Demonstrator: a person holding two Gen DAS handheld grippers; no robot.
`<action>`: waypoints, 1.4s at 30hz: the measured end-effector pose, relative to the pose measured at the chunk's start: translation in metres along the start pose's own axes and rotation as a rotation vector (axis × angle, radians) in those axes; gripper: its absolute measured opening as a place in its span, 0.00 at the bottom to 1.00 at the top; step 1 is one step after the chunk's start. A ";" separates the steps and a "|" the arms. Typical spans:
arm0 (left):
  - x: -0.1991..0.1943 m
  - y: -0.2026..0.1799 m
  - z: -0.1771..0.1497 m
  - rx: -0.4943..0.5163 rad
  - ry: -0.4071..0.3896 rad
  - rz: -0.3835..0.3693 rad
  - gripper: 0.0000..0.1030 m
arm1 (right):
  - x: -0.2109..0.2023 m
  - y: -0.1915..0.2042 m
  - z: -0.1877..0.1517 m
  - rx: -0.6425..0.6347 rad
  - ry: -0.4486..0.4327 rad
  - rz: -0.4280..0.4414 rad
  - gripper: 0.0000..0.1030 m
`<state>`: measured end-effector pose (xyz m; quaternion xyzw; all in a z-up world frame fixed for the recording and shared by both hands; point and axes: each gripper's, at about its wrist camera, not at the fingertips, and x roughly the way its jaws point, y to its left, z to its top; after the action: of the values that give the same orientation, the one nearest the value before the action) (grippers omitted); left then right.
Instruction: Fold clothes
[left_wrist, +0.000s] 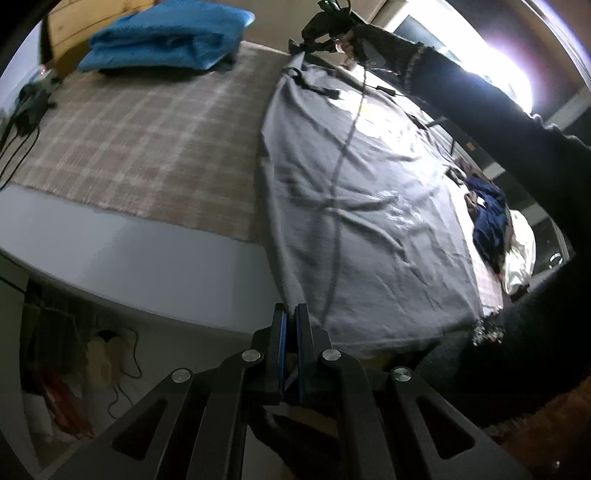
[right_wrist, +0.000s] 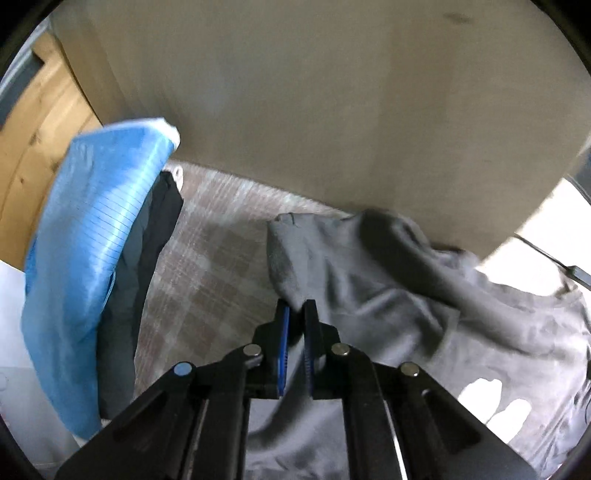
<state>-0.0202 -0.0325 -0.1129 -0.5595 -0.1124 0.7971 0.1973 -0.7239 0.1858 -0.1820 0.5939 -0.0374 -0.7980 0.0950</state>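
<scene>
Lying spread on the plaid bed (left_wrist: 140, 140), grey garment (left_wrist: 369, 206), both tongs closed.

The left gripper (left_wrist: 291, 314) points steeply down, its jaws pressed together. Far ahead, the right gripper (left_wrist: 308, 46) — gripped by a hand (left_wrist: 351, 40) on an outstretched, dark-sleeved arm (left_wrist: 491, 110) — points down too, jaws nearly closed.

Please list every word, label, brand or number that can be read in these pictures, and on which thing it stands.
None can be read.
White marks on the grey garment, low at the right of the right wrist view: too blurred and bright to tell whether they are letters.
</scene>
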 end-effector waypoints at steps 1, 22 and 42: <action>-0.003 -0.006 -0.001 0.011 0.001 -0.001 0.03 | -0.009 -0.008 -0.004 0.006 -0.015 0.006 0.07; 0.064 -0.094 -0.028 0.168 0.159 -0.078 0.04 | -0.028 -0.152 -0.052 0.215 -0.065 0.026 0.07; -0.005 -0.040 -0.077 -0.130 0.082 0.048 0.19 | -0.094 -0.128 -0.111 0.066 -0.030 0.154 0.38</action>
<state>0.0608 -0.0023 -0.1198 -0.6058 -0.1424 0.7691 0.1458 -0.6052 0.3355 -0.1483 0.5799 -0.1106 -0.7956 0.1360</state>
